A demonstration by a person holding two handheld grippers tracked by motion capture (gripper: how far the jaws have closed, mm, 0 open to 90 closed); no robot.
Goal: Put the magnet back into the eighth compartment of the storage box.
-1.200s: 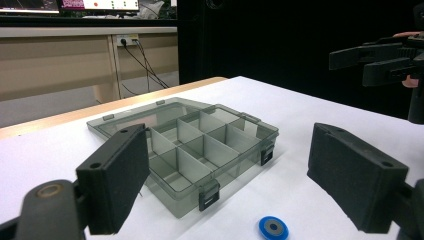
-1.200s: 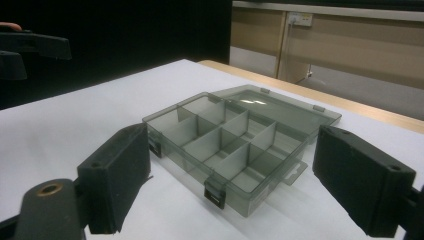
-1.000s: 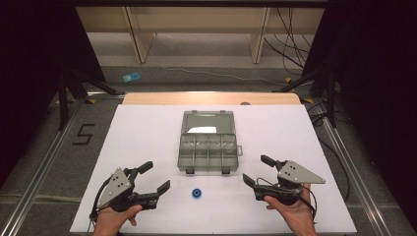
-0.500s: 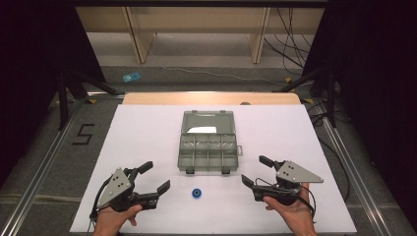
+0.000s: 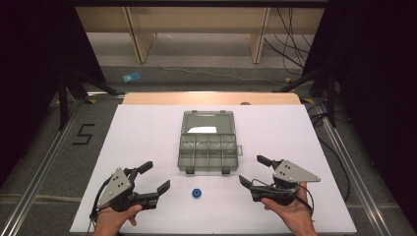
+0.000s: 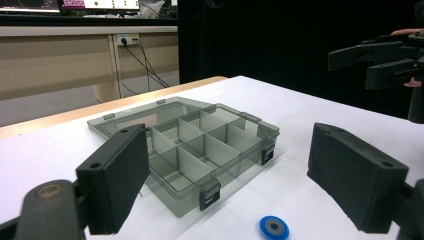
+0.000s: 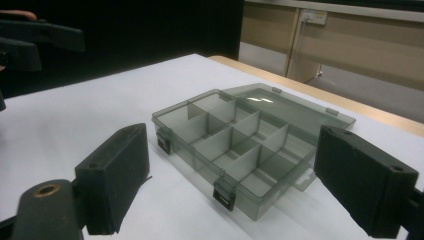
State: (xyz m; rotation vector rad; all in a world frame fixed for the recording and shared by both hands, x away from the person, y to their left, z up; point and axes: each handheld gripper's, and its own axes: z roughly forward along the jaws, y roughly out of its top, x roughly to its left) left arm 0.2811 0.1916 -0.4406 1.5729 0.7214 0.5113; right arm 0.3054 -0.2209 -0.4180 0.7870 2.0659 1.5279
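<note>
a white counter (image 5: 147,132) carries a smoky clear box (image 5: 206,147) with its lid laid flat open toward the far edge; in the high view the box sits at the middle of the counter, its tray split into small compartments, two dark latches on its near wall. all the compartments that can be seen look bare. a small blue ring (image 5: 197,193) lies flat on the counter just in front of the box, apart from it, roughly level with the two grippers and between them. the left gripper (image 5: 156,177) is held in a hand (image 5: 114,222) at the near left of the counter, its jaws spread wide with nothing between them, aimed toward the ring and box; in the left gripper view the ring (image 6: 274,227) lies low between the jaws, nearer the right one, with the box (image 6: 200,145) beyond it. the right gripper (image 5: 252,169) is held in the other hand (image 5: 290,212) at the near right, jaws likewise released and wide apart, gripping nothing, pointing toward the box's near right corner; in the right gripper view the box (image 7: 240,140) fills the gap between the jaws. both grippers are well clear of the box and the ring. beyond the counter's far edge a wooden strip (image 5: 211,98) shows, then the floor (image 5: 196,59).
</note>
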